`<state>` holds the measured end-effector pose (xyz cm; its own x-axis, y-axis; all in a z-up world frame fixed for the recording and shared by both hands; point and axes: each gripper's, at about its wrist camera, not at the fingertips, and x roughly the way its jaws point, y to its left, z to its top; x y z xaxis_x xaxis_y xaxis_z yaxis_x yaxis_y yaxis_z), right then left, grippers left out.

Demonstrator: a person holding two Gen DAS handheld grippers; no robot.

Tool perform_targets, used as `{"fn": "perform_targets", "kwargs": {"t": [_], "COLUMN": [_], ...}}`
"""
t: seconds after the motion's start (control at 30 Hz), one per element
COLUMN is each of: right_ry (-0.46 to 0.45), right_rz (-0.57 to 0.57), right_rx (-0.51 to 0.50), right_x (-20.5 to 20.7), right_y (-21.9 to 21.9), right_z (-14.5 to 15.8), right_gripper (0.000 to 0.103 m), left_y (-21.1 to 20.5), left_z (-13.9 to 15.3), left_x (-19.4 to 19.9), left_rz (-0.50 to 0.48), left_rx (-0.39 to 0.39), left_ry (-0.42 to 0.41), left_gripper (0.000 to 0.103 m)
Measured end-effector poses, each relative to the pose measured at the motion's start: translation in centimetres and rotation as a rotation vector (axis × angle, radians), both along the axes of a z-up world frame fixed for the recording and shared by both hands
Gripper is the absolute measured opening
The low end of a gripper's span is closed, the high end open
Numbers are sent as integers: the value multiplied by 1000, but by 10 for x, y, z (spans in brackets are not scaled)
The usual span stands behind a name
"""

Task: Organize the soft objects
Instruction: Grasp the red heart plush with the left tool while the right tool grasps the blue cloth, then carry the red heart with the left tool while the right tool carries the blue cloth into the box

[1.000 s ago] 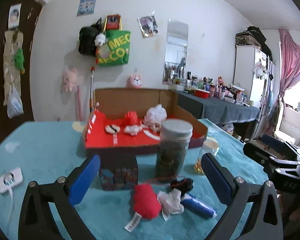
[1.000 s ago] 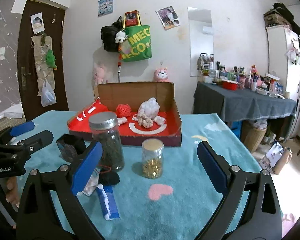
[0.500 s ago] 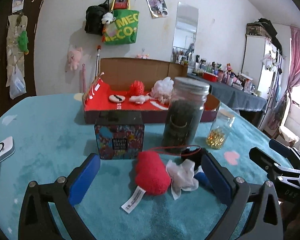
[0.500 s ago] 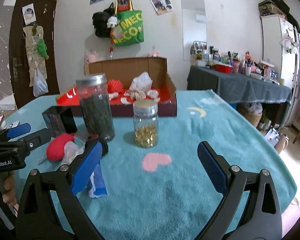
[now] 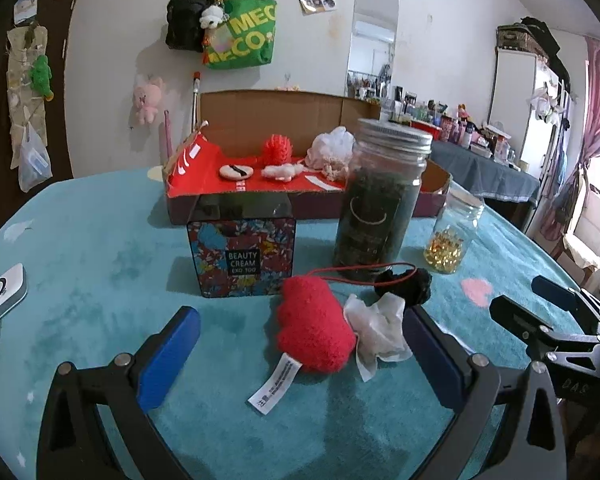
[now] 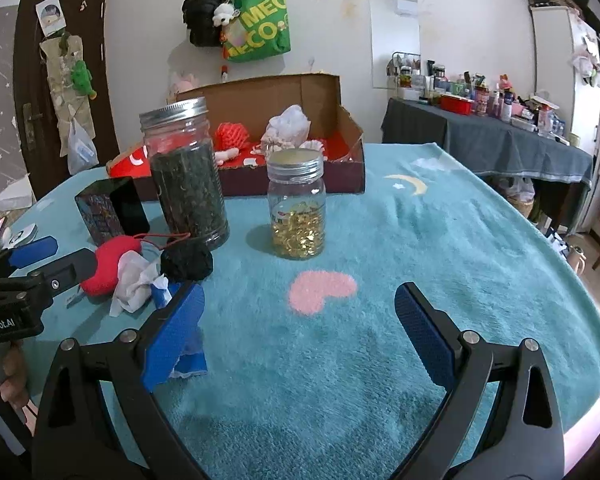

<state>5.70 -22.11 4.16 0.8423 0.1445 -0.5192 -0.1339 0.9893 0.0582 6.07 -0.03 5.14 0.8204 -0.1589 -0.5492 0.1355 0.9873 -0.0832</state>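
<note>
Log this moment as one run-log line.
left gripper: open, around red plush | right gripper: open, empty | tissue, black pompom: on table | box: holds other soft items

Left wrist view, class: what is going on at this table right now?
A person holds a gripper in each hand over a teal table cover. The left gripper, jaws open, is lined up on the red plush, with a crumpled white cloth beside it. The right gripper is open and holds nothing. Other soft things already lie in the cardboard box behind the jars.
</note>
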Motion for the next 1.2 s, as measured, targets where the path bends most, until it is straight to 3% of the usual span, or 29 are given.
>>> {"fn": "perform_targets", "kwargs": {"t": [0.4, 0.47, 0.53, 0.6, 0.63, 0.67, 0.7, 0.73, 0.77, 0.8, 1.2], "right_ry": [158, 183, 207, 231, 236, 237, 227, 212, 207, 212, 145], "right_rz": [176, 218, 251, 278, 292, 303, 302, 311, 342, 369, 324], "right_rx": [63, 62, 50, 26, 15, -5, -38, -66, -62, -39, 59], "right_x": [23, 27, 30, 32, 32, 31, 30, 27, 24, 23, 31], "right_y": [14, 19, 26, 34, 37, 42, 45, 48, 50, 50, 27], "right_z": [-1, -3, -6, -10, -12, -14, -15, -15, -15, -14, 16], "right_gripper": [97, 97, 97, 96, 88, 71, 63, 52, 33, 24, 22], "left_y": [5, 3, 1, 0, 0, 0, 0, 0, 0, 0, -2], "left_z": [-2, -2, -5, -9, -11, -12, -12, -11, -11, -11, 22], "left_x": [25, 29, 34, 39, 39, 39, 39, 37, 35, 34, 25], "left_rz": [-36, -47, -77, -130, -167, -202, -223, -224, -231, -234, -276], "left_rx": [79, 96, 112, 96, 71, 40, 19, 22, 27, 25, 9], "left_ry": [120, 131, 160, 195, 210, 227, 234, 230, 224, 220, 156], "left_gripper": [101, 94, 76, 66, 53, 47, 40, 40, 39, 38, 36]}}
